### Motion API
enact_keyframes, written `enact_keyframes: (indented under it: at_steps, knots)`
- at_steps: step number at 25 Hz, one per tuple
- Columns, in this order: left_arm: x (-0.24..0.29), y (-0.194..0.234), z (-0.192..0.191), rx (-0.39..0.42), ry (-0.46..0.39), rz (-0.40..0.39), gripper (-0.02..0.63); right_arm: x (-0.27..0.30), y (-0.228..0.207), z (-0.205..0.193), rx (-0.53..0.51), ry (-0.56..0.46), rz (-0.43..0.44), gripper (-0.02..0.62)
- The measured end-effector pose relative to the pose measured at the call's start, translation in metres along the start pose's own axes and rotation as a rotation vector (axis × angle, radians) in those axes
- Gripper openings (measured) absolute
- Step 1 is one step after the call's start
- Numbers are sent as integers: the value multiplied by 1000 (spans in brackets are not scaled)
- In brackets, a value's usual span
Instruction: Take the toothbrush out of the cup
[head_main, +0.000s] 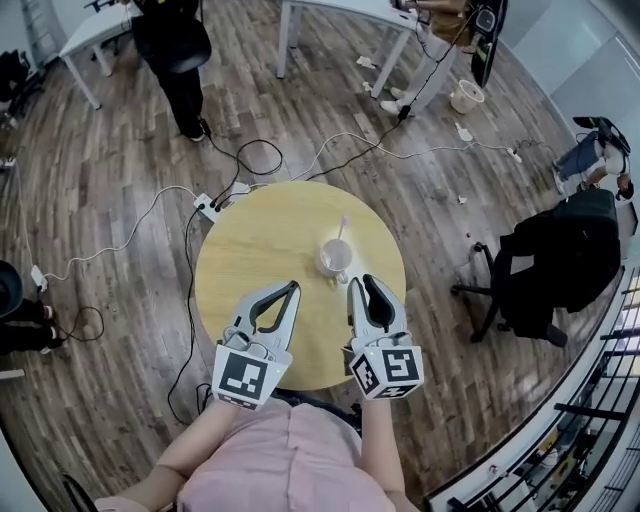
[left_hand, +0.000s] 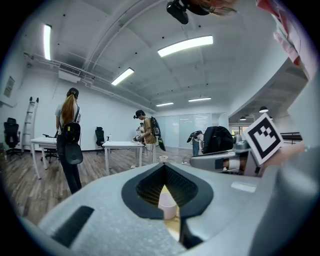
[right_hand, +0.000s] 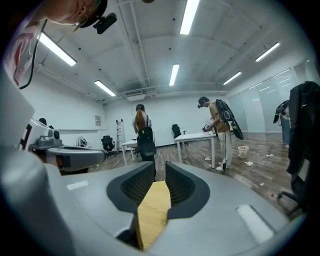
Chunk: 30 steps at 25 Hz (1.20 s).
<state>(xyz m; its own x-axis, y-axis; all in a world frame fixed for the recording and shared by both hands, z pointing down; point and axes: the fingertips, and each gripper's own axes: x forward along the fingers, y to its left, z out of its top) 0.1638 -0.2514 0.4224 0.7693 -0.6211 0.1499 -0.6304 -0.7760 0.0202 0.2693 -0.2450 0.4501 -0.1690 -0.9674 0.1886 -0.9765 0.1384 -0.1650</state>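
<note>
Wood-plank flooring strewn with white cables surrounds a round pale wooden table. On it stands a white cup with a thin pink toothbrush standing inside it. The cup sits just beyond the tips of both grippers, touching neither. The left gripper has its jaw tips pressed together on nothing. The right gripper has its jaws slightly spread, with only bare tabletop between them.
</note>
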Motion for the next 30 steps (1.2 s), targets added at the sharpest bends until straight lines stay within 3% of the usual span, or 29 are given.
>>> enact_keyframes:
  at_steps: [5,13,23,30]
  knots:
    - [13,11,-3,-5,25,59,-2,57,-29,-34,2,120,45,152]
    - [22,28,-13,-35,64,132,-2,132,-66,-96,2,302,53,179]
    - [59,22,-46,-21,133,103,-2,164,-79,-136,40,402,59,147]
    - [69,9,-65,-50,175,72,-2,166,-81,-143,2,418,61,65]
